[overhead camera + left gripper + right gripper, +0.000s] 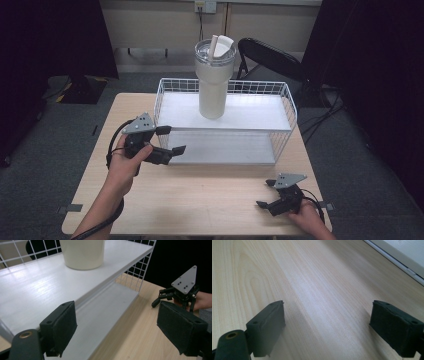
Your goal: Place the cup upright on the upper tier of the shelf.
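1. The cream tumbler (214,80) stands upright on the top shelf of the white wire rack (286,100), toward its back left, with a clear lid and a straw on top. In the left gripper view its base (83,253) sits well ahead of the jaws.
2. The left gripper (168,141) hovers at the rack's front left corner, jaws spread wide and holding nothing, pointed along the edge of the top shelf toward the tumbler.
3. The right gripper (267,194) rests low over the wooden table (200,200) near its front right corner, well apart from the rack; its jaws are spread too, with bare tabletop between them.
4. Likely risk: the tumbler is tall and top-heavy, so a push from one pad before the other closes could tip it against the wire wall.
5. The smooth, tapered body may slip upward out of a grip taken too low.
6. Coming in level, the lower jaw could catch the shelf's front edge or the wire and jolt the rack.
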Demonstrator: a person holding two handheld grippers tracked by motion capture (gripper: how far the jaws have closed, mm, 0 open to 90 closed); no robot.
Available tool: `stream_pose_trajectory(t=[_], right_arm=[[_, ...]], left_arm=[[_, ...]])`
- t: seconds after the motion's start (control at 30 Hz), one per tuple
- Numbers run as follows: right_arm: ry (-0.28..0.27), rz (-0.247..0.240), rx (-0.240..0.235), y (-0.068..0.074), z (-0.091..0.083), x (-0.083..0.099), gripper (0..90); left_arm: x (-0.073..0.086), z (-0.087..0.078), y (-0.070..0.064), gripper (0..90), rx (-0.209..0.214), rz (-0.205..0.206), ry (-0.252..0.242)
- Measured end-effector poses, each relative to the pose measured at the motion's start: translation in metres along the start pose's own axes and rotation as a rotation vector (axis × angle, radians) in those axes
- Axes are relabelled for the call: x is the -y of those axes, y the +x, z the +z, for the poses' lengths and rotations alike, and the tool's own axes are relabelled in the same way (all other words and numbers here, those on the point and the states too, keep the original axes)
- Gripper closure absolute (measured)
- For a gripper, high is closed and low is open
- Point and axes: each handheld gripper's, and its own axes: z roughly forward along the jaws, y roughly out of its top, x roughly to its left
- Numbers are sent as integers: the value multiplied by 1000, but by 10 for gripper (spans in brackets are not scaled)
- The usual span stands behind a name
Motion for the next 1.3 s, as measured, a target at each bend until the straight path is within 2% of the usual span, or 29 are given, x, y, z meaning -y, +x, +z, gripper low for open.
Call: stream_pose_trajectory(t=[0.17,0.3,0.33,0.53,0.63,0.67,0.9,1.03,1.3], right_arm=[[0,1,0,0,0,0,120],[0,0,0,0,0,0,119],[0,0,0,0,0,0,119],[0,0,1,0,0,0,119],[0,0,0,0,0,0,119],[0,0,0,0,0,0,120],[0,0,0,0,0,0,119],[0,0,0,0,0,0,120],[0,0,1,0,0,0,119]], left_arm=[[21,-2,0,157,6,-19,13],[30,-4,0,157,2,-25,18],[37,-5,0,157,4,-34,11],[58,-7,1,157,1,-61,15],[64,-7,1,157,-4,-59,21],[73,-7,2,157,-7,-67,22],[106,-3,3,157,-11,-119,52],[118,-2,4,157,-16,-138,60],[129,-3,5,157,-49,-124,108]])
